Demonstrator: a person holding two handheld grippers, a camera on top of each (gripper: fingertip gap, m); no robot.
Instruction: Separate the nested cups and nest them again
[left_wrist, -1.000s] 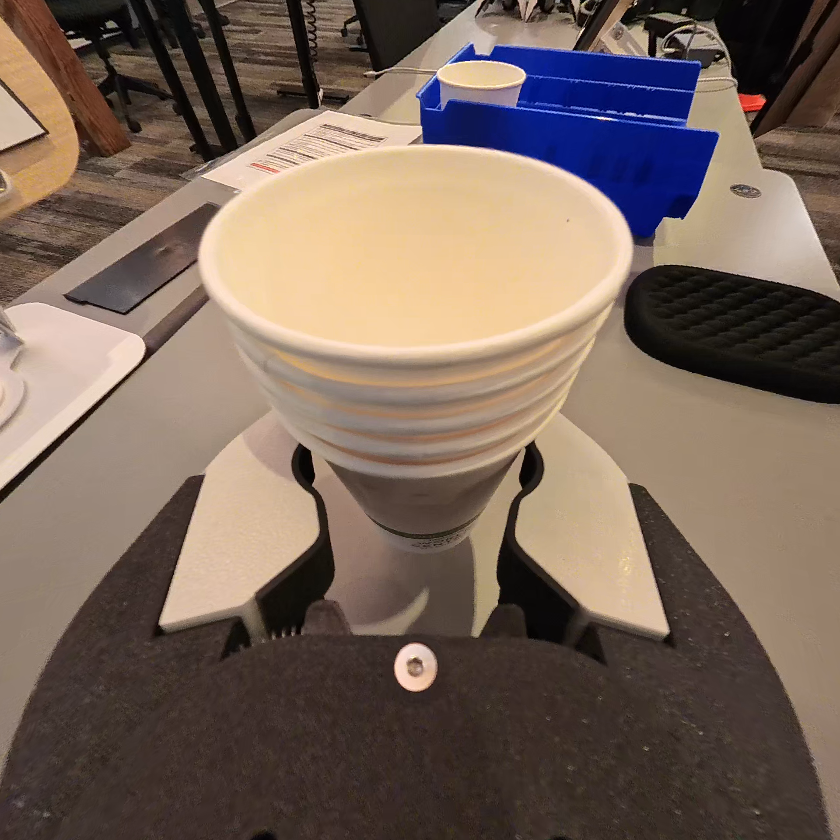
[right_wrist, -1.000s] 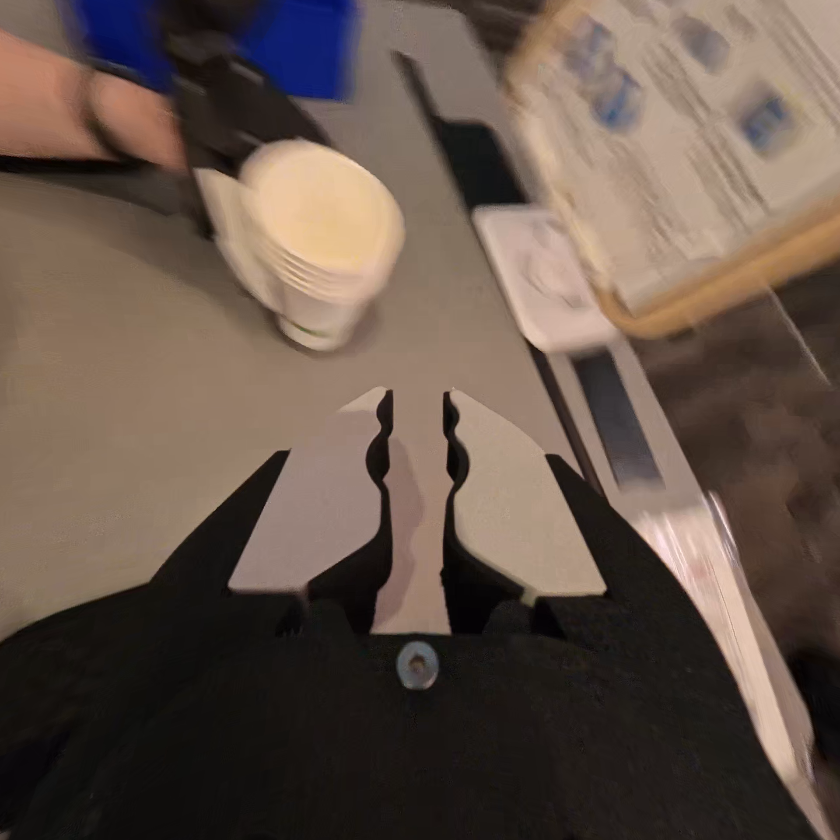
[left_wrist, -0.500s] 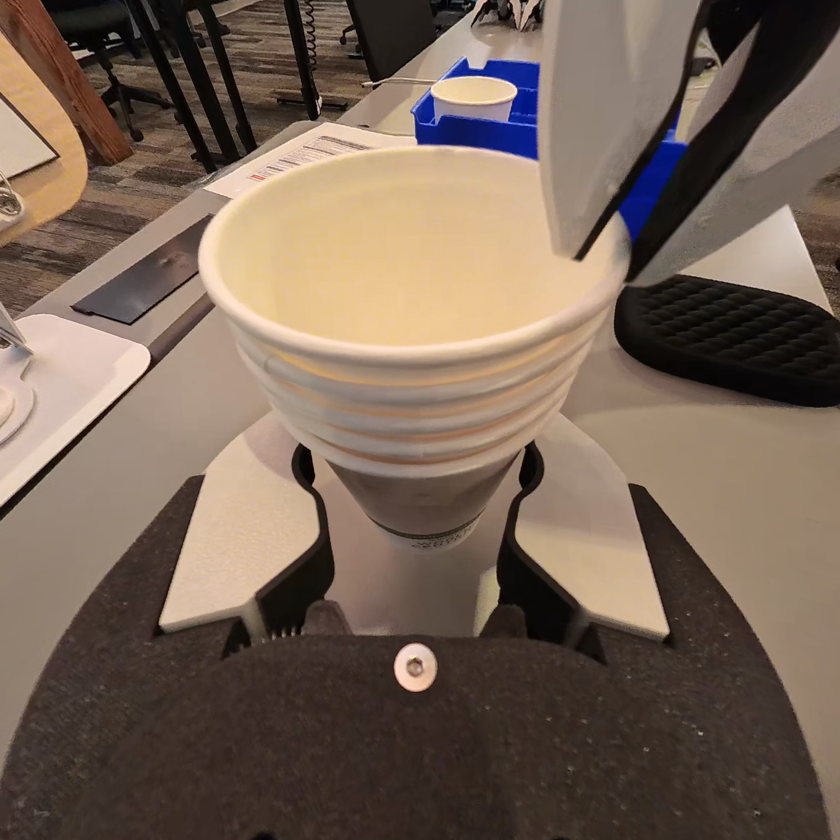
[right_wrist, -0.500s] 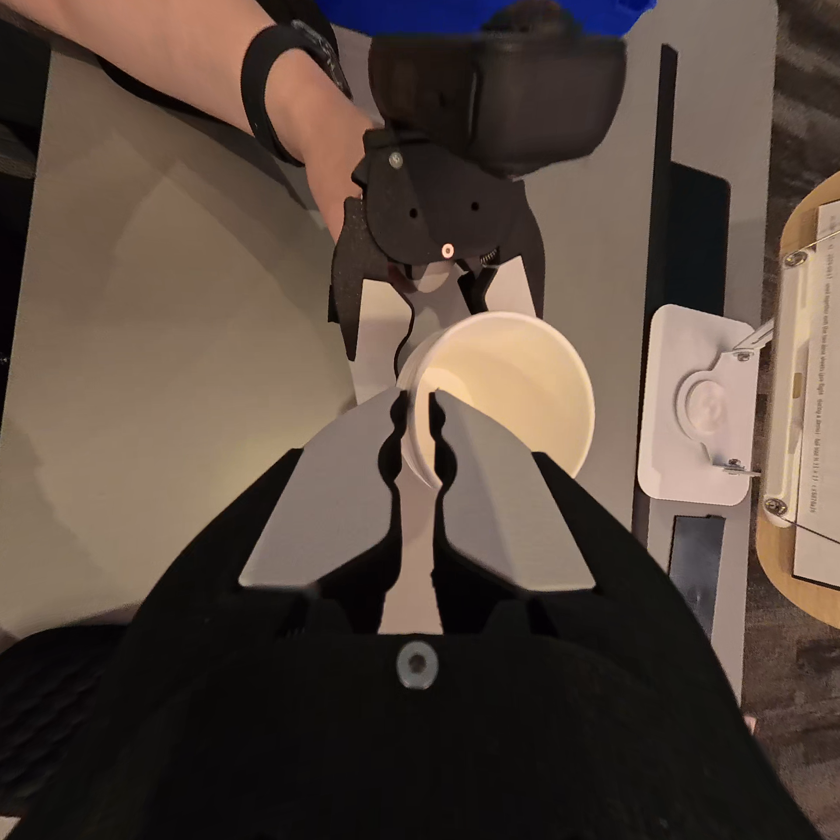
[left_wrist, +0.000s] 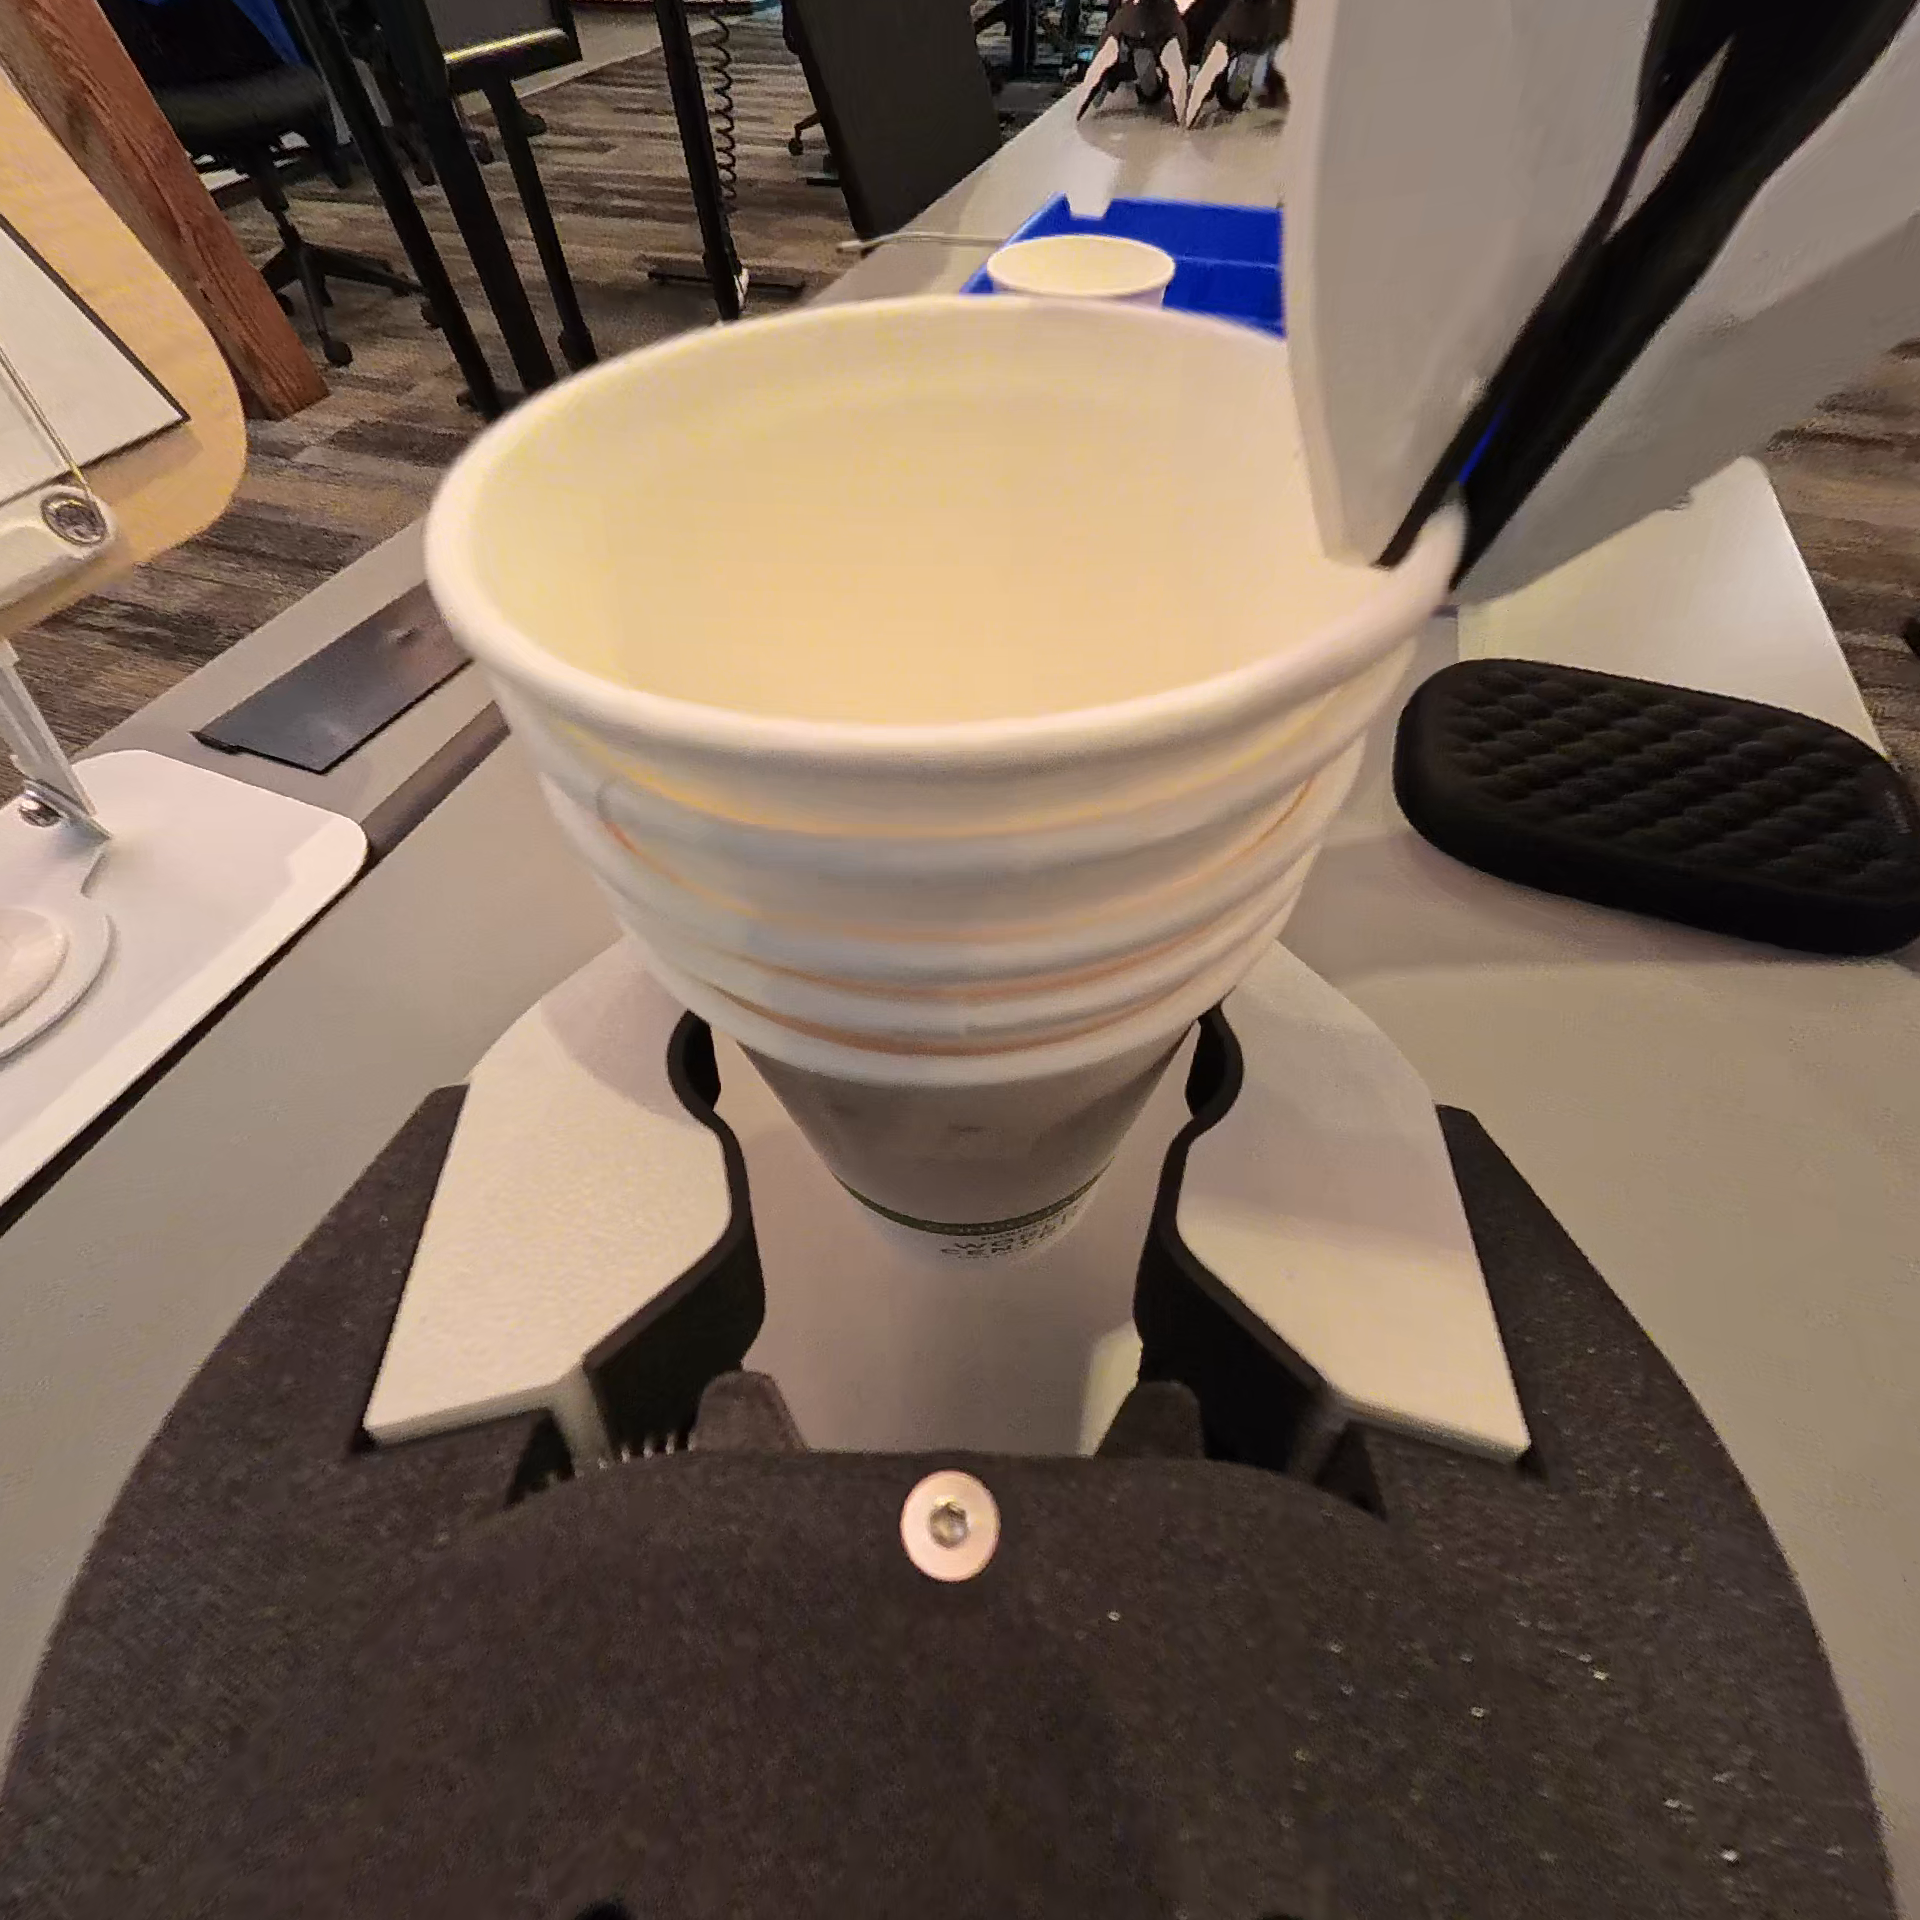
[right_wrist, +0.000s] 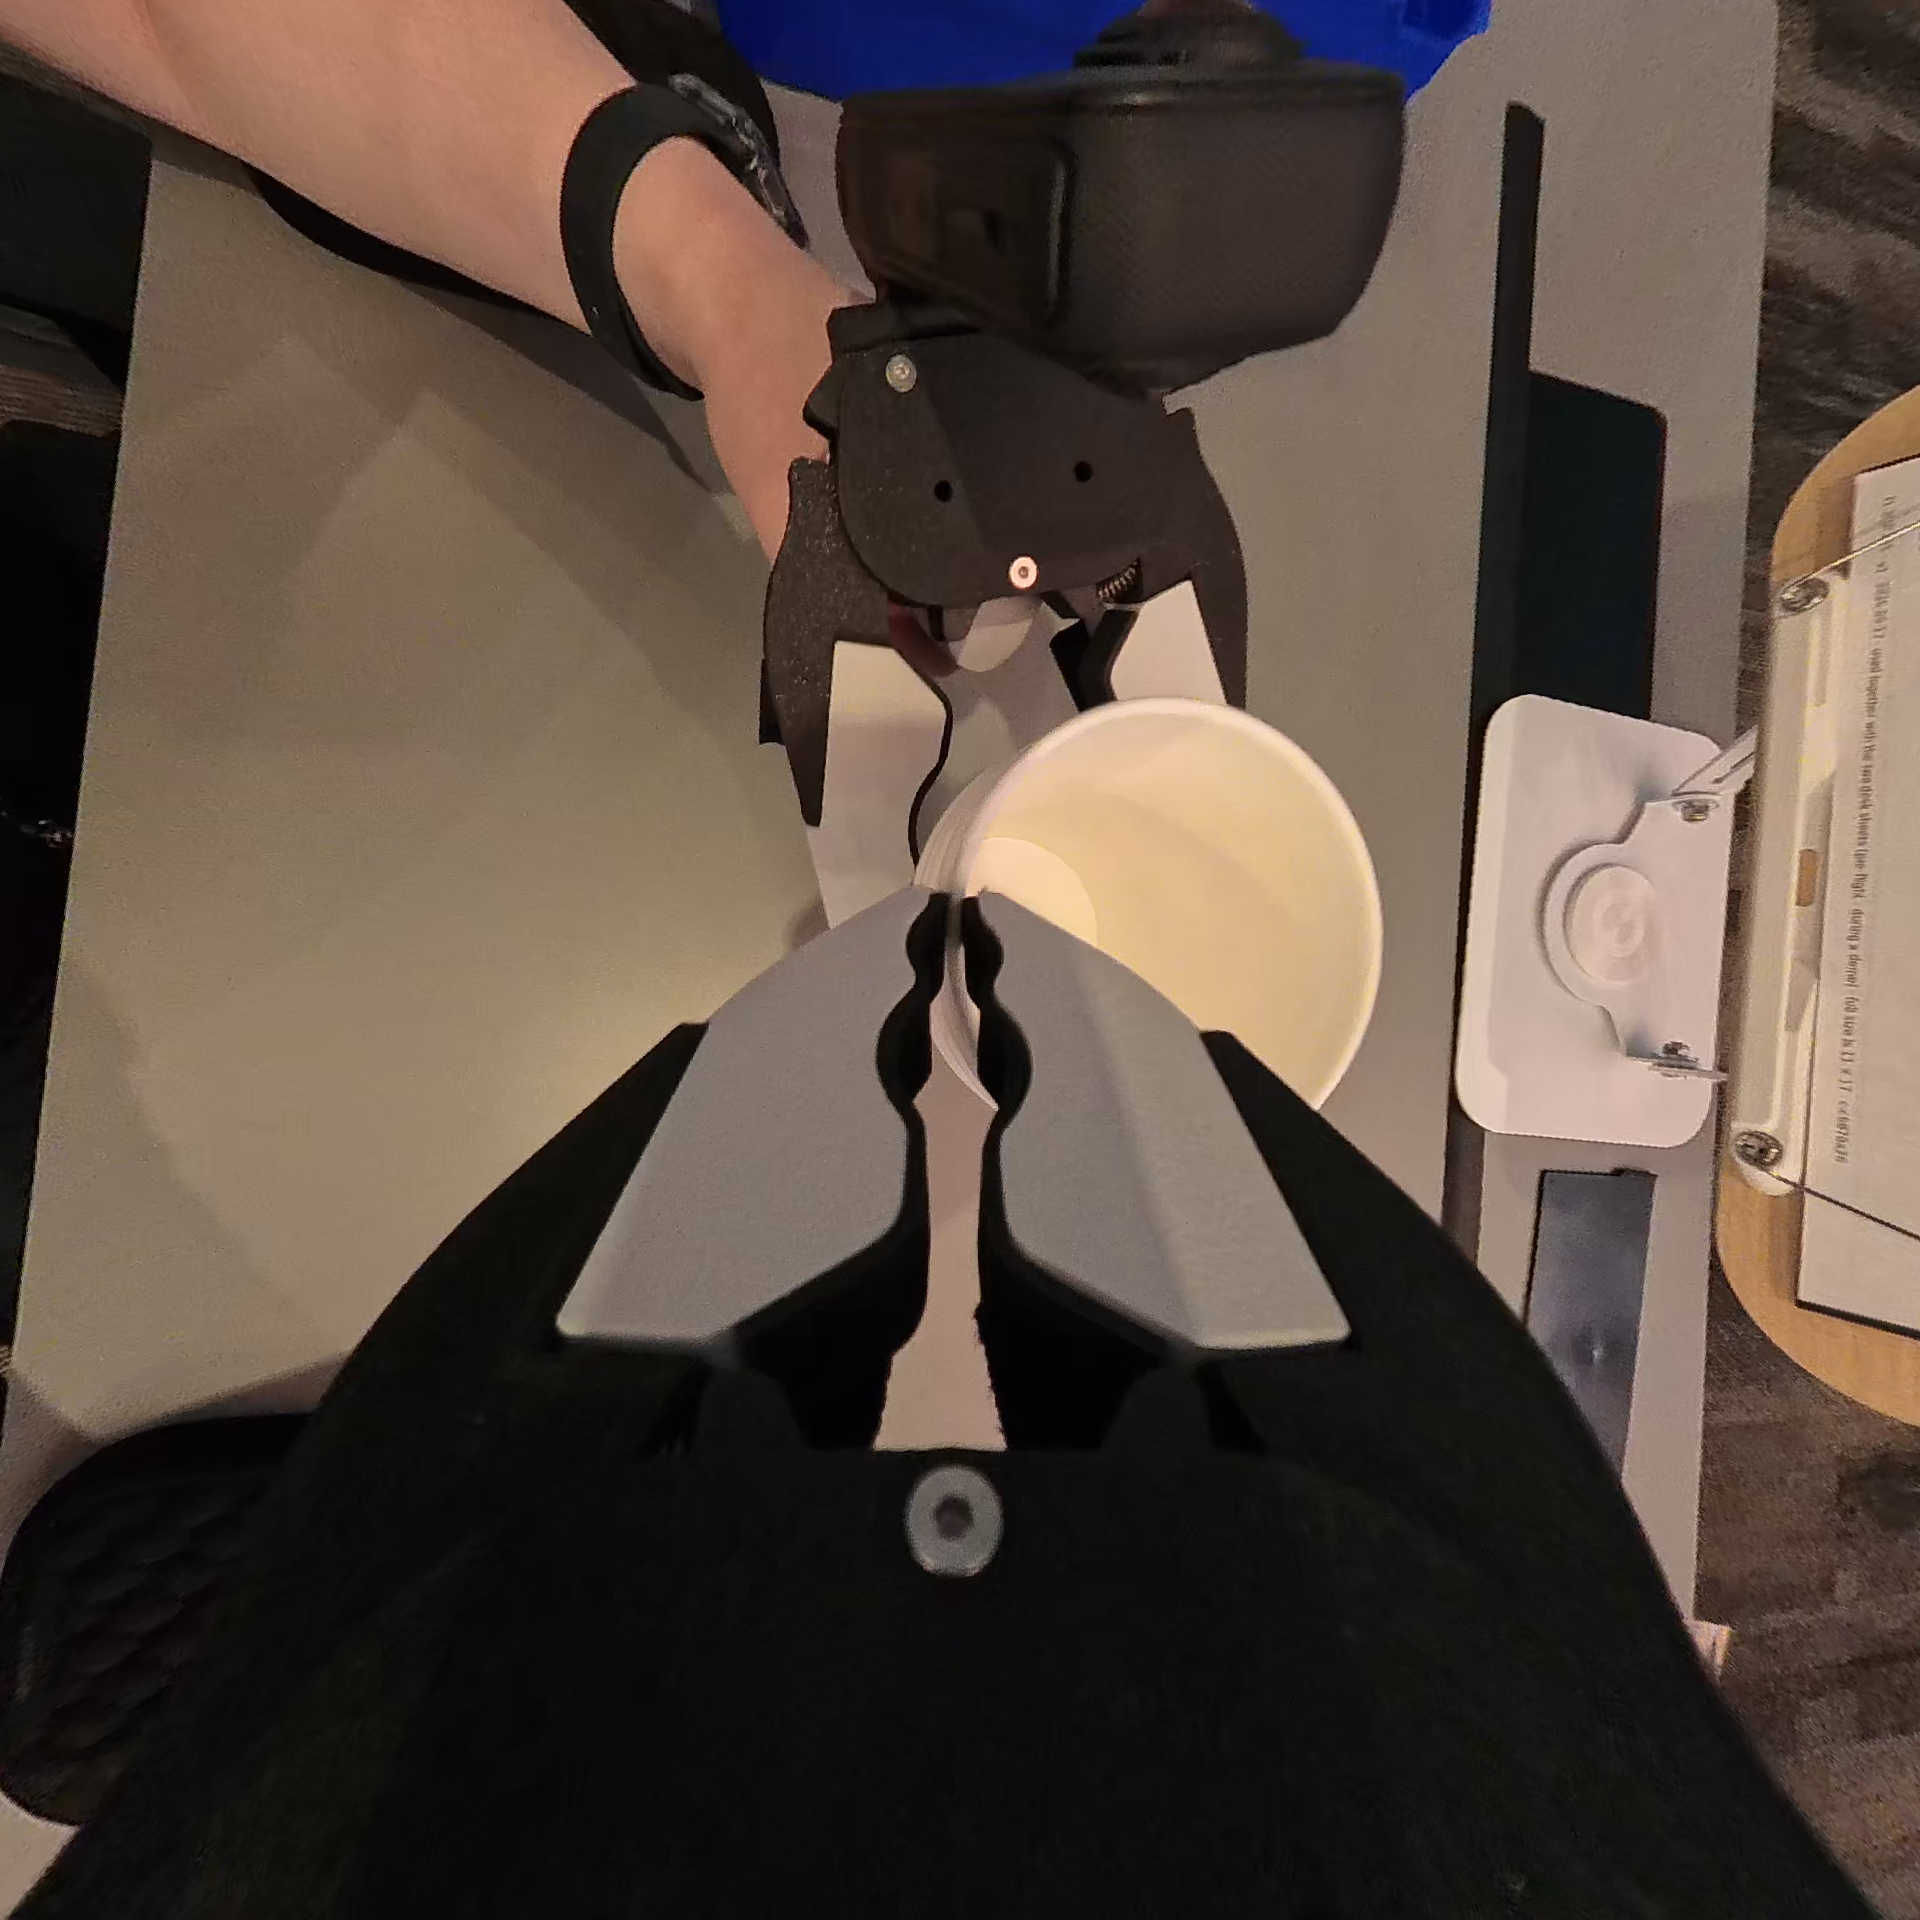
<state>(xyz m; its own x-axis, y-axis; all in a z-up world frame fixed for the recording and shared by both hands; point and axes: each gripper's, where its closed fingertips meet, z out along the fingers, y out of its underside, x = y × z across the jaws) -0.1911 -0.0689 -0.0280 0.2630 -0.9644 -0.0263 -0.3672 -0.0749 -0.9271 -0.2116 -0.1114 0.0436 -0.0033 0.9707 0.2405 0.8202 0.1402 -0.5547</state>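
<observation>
A stack of nested white paper cups (left_wrist: 935, 831) stands upright between the fingers of my left gripper (left_wrist: 956, 1049), which is shut on the stack's lower body just above the grey table (left_wrist: 1558, 1091). My right gripper (right_wrist: 954, 914) comes down from above and is shut on the rim of the top cup (right_wrist: 1174, 883); one finger is inside the cup, the other outside. In the left wrist view the right gripper (left_wrist: 1423, 540) pinches the rim at the upper right. The right wrist view shows the left gripper (right_wrist: 997, 499) beyond the cup, held by a person's hand (right_wrist: 707, 270).
A blue bin (left_wrist: 1195, 239) at the far end of the table holds a single white cup (left_wrist: 1081, 272). A black padded rest (left_wrist: 1662, 800) lies to the right. A white base plate (left_wrist: 156, 914) and a wooden clipboard (right_wrist: 1849, 935) sit on the left side.
My right gripper swung in over the stack, came down onto the top cup's rim and closed on it. My left gripper has kept its hold on the stack.
</observation>
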